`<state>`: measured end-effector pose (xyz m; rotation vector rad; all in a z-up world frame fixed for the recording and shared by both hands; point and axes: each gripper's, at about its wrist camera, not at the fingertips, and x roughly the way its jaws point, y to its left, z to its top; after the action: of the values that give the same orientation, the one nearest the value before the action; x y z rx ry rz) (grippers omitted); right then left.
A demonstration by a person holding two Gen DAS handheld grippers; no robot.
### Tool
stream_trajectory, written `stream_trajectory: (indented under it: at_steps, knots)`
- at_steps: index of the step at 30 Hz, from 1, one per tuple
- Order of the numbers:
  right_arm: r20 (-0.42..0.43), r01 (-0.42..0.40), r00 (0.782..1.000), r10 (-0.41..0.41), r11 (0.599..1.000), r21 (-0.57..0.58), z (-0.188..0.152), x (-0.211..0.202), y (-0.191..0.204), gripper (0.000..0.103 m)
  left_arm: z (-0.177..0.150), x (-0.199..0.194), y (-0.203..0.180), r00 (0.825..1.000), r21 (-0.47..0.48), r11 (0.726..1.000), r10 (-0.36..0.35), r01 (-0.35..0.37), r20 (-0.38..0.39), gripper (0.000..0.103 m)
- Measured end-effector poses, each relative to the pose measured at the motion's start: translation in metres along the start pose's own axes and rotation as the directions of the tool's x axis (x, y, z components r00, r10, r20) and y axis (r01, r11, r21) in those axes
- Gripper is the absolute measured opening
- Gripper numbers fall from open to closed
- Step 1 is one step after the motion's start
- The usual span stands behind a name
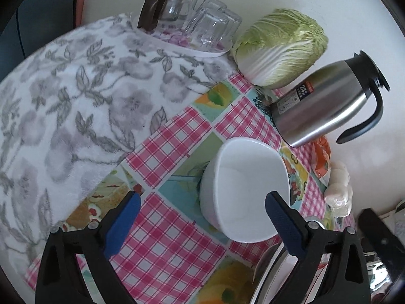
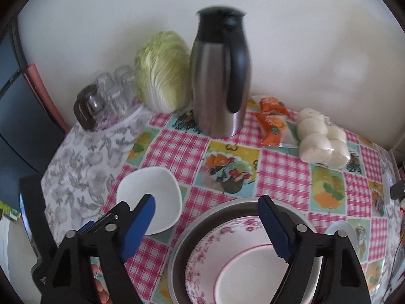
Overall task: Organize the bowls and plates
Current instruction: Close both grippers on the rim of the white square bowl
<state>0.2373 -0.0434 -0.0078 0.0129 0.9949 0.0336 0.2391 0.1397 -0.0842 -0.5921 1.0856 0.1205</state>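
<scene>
Left tool: my left gripper (image 1: 202, 209) has its jaws wide apart and holds nothing. One blue pad (image 1: 282, 221) sits in front of the bowl's inside, the other over the cloth. I cannot tell if a pad touches the bowl.
Right tool: my right gripper (image 2: 206, 214) is wide too, with nothing in it. It hangs over the stack of dishes, one pad over the pan's rim.
Bowl: the bowl (image 1: 244, 190) is plain white, deep, with rounded corners. It stands on the table cloth (image 1: 174, 136), just left of the pan.
Stack: a metal pan (image 2: 182, 238) holds a plate (image 2: 215, 243) with pink flowers, and a white bowl with a red rim (image 2: 243, 278) sits in that.
Small dish: a white dish (image 2: 343, 229) peeks out right of the pan.
Hands: both tools point down at the table. A bit of my hand (image 2: 101, 288) shows under the right tool.
Back of table: a steel jug (image 2: 219, 76), a cabbage (image 2: 162, 73), upside-down glasses (image 2: 111, 93), buns (image 2: 321, 139).
</scene>
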Motion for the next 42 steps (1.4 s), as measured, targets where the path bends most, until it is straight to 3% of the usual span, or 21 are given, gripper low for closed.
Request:
stream_trajectory:
  at_steps: [3, 7, 8, 18, 29, 42]
  knots:
    - [-0.035, -0.010, 0.999, 0.011, 1.000, 0.008, 0.000, 0.018, 0.007, 0.071, 0.002, 0.006, 0.004, 1.000, -0.010, 1.000, -0.021, 0.021, -0.016, 0.081]
    - [-0.074, -0.015, 0.997, 0.017, 1.000, 0.027, -0.001, 0.041, 0.011, 0.061, 0.003, 0.018, 0.005, 0.997, -0.015, 0.997, -0.071, 0.071, -0.042, 0.073]
    - [-0.085, -0.018, 0.996, 0.020, 0.999, 0.026, -0.001, 0.047, 0.012, 0.057, 0.003, 0.021, 0.005, 0.996, -0.016, 0.997, -0.076, 0.075, -0.049, 0.066]
    - [-0.156, -0.054, 0.986, 0.060, 0.998, 0.038, -0.010, 0.090, 0.015, 0.032, 0.003, 0.042, 0.004, 0.992, -0.007, 0.997, -0.082, 0.082, -0.092, 0.039]
    - [-0.217, -0.070, 0.973, 0.075, 0.997, 0.031, -0.012, 0.122, 0.023, 0.015, 0.011, 0.066, 0.010, 0.989, -0.015, 0.997, -0.076, 0.075, -0.127, 0.027]
    - [-0.231, -0.086, 0.969, 0.091, 0.996, 0.031, -0.014, 0.131, 0.030, 0.009, 0.009, 0.063, 0.009, 0.992, -0.019, 0.998, -0.056, 0.055, -0.112, 0.021]
